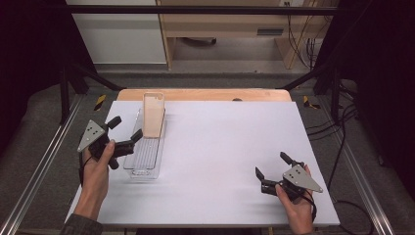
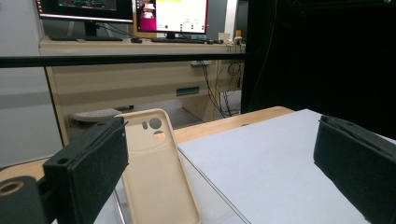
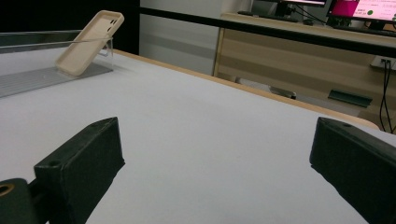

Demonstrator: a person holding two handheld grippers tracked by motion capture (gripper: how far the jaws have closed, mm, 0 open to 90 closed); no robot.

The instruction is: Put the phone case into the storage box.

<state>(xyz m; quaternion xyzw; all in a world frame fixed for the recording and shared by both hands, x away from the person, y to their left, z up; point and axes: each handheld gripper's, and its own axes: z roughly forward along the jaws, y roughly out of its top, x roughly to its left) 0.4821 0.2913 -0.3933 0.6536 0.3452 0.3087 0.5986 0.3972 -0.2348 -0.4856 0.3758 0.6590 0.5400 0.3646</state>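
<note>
- Phone case (image 1: 153,115): beige, one piece; stands tilted inside the clear tray, its upper end leaning on the tray's far wall, near the far-left corner of the table. The camera cutouts at its top show in the left gripper view (image 2: 156,161). In the right gripper view (image 3: 89,42) it leans against the clear wall.
- Clear tray (image 1: 143,161): transparent, long and narrow, ribbed floor; lies along the left edge of the white table (image 1: 220,156), lengthwise from the near side toward the far edge.
- Left gripper (image 1: 125,128): held in the person's left hand (image 1: 97,169) at the left edge of the table, just beside the tray; jaws spread apart, holding nothing, one jaw close to the tray's left wall near the case.
- Right gripper (image 1: 270,165): held in the person's right hand (image 1: 296,205) near the near-right corner of the table, well apart from the tray; jaws spread wide over bare surface, holding nothing.
</note>
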